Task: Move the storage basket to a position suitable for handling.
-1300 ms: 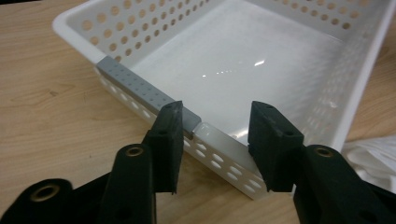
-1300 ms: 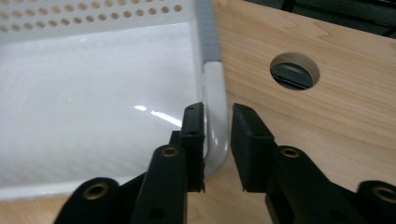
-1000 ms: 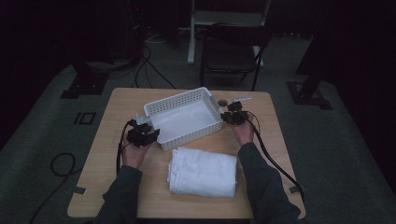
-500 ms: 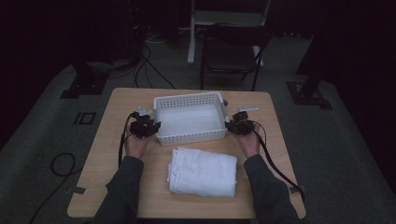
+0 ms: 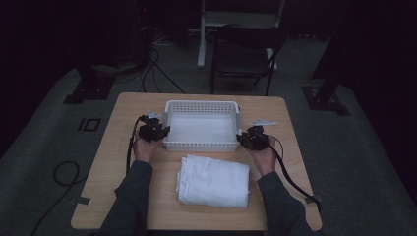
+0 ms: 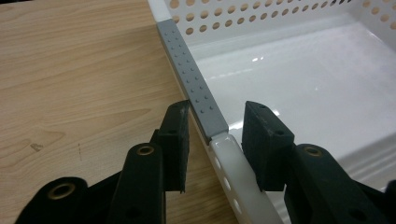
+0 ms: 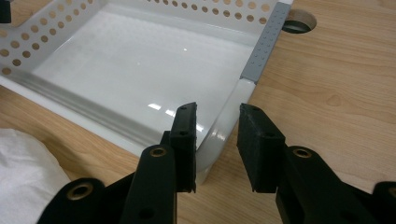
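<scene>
A white perforated basket (image 5: 199, 146) stands empty and square on the wooden table (image 5: 133, 108). My left gripper (image 5: 164, 131) straddles its left rim just below the grey grip strip (image 6: 191, 74). In the left gripper view that gripper (image 6: 217, 109) is open: one jaw is close to the strip and a gap shows beside the other. My right gripper (image 5: 242, 137) straddles the basket's near right corner. Its jaws (image 7: 217, 109) have just been opening; the rim is between them with space on both sides. A folded white towel (image 5: 214, 179) lies in front of the basket.
A dark chair (image 5: 243, 54) and cables stand on the floor beyond the table's far edge. A round hole (image 7: 299, 21) in the tabletop sits just past the basket's right end. The towel's edge (image 7: 23, 172) lies close to the right gripper.
The basket has turned from skewed to square with the table edge. The right hand came nearer with its end and the left hand went slightly farther.
</scene>
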`<state>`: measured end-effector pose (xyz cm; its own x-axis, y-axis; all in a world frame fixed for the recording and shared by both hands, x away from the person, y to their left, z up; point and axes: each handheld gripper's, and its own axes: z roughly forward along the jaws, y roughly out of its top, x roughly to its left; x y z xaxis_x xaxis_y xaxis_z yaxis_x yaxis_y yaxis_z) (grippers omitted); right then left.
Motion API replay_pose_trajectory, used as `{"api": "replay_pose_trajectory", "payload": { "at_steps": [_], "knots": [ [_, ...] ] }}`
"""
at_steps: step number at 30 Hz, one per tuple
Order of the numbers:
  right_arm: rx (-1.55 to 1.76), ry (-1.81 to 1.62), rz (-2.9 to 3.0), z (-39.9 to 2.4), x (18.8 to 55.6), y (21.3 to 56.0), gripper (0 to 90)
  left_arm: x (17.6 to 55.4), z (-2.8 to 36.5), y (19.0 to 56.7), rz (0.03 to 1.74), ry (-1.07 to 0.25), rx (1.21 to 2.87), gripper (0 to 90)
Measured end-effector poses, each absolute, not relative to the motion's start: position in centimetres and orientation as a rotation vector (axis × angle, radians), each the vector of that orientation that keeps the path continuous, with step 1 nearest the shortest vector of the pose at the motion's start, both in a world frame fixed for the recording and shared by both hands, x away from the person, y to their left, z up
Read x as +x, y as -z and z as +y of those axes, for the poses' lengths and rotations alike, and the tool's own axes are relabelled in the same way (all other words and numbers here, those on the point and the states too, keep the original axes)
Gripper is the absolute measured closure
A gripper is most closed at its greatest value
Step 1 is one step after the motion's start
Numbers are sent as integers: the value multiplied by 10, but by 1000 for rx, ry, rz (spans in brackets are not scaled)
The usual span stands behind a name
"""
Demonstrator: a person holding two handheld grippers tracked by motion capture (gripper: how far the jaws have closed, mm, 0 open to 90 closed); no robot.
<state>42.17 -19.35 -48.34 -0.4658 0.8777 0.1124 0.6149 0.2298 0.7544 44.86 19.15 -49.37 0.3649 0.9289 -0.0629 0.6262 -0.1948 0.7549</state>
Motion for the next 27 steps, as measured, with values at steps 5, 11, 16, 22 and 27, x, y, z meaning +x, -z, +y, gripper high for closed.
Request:
{"api": "replay_pose_trajectory", "payload": {
  "at_steps": [5,11,16,22,27],
  "knots": [
    [1391,-1124,2134,-198,417,481,598,432,202,480,1346,-578,1842,538],
    [1342,-1130,2119,-209,394,474,554,398,211,470,1280,-570,1815,502],
    [1315,-1130,2132,-213,367,476,515,368,197,480,1257,-532,1820,495],
    [1274,-1114,2169,-211,335,482,463,344,175,480,1187,-531,1861,482],
    [1278,-1118,2183,-213,314,486,435,324,162,484,1143,-496,1880,460]
  ]
}}
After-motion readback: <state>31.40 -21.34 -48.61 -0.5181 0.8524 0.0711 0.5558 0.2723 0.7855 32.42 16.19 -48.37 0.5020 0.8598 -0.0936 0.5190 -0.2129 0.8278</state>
